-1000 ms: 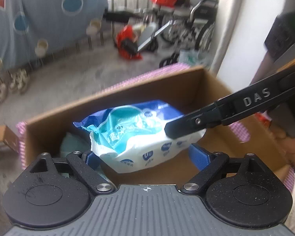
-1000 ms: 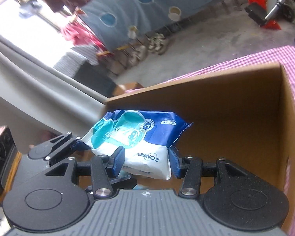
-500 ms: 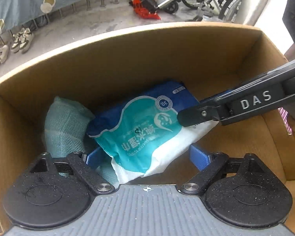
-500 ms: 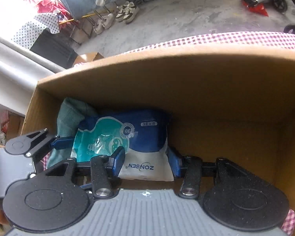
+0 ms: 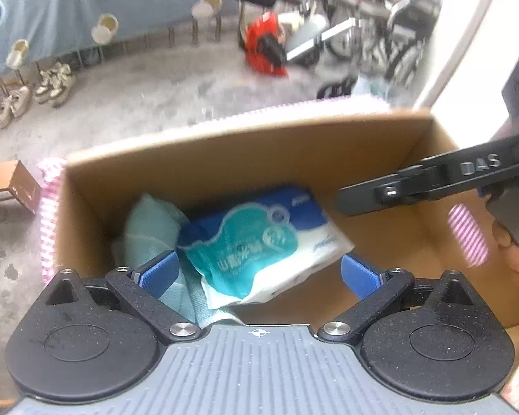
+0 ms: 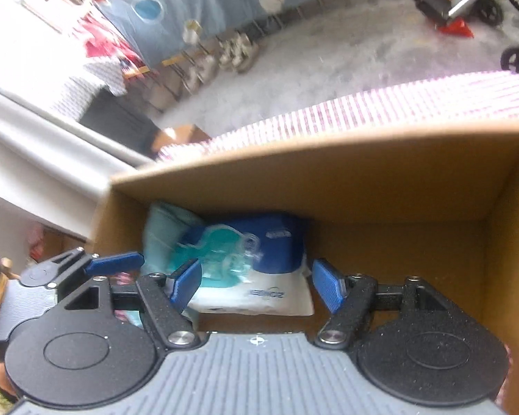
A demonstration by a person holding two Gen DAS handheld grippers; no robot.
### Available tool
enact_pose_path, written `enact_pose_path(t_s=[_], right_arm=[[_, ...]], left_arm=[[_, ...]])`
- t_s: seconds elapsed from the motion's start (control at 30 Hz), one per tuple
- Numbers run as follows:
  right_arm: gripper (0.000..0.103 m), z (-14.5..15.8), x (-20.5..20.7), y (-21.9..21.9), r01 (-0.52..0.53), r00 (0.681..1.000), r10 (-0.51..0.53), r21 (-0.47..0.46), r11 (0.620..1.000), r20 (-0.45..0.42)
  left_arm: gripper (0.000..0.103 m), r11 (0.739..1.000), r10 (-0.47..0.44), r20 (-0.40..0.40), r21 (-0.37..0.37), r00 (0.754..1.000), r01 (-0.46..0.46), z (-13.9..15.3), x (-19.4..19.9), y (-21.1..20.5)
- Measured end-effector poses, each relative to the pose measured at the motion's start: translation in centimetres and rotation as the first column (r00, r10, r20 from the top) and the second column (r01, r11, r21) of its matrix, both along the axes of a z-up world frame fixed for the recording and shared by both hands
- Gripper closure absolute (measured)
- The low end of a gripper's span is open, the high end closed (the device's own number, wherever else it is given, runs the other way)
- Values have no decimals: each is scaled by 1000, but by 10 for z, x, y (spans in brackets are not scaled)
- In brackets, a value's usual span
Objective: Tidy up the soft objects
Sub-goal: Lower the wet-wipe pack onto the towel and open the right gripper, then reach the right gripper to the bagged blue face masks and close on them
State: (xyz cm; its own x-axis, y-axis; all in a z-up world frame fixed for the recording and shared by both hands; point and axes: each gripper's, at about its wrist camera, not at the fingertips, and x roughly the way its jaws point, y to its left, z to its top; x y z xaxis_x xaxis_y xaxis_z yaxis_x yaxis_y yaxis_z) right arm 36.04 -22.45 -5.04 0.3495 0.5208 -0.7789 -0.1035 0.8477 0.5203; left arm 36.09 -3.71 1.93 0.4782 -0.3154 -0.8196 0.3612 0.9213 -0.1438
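- Wipes pack (image 5: 259, 242) lies in the box (image 5: 245, 159), leaning on a teal cloth (image 5: 148, 228) at its left end
- Left gripper (image 5: 259, 273) spreading, pads clear of the pack
- Right gripper (image 6: 256, 287) also spreading, pack between its pads, released

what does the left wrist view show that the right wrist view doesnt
Only the left wrist view shows the right tongs' black arm marked DAS and a low brown stool outside the box.

Only the right wrist view shows the left tongs from the side and red laundry hanging.

Both show the cardboard box, the blue wet wipes pack leaning on a teal cloth, loose between opening tongs.
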Motion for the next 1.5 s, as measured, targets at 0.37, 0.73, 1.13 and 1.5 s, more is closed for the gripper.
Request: enact_pose_path(t_s=[0.37, 0.73, 1.13, 1.5], right_arm=[[19, 121, -86, -54, 17, 962, -78, 228, 974, 262], [6, 204, -205, -73, -45, 859, -115, 298, 953, 499], [7, 112, -305, -34, -38, 942, -59, 278, 960, 332], [23, -49, -340, -2, 184, 972, -111, 374, 909, -208]], left_arm=[[1, 969, 111, 260, -243, 959, -46, 107, -89, 56], [0, 954, 147, 353, -299, 924, -37, 140, -188, 92], [0, 939, 134, 184, -338, 974, -65, 45, -261, 112], [1, 933, 173, -58, -311, 983, -182, -52, -281, 110]])
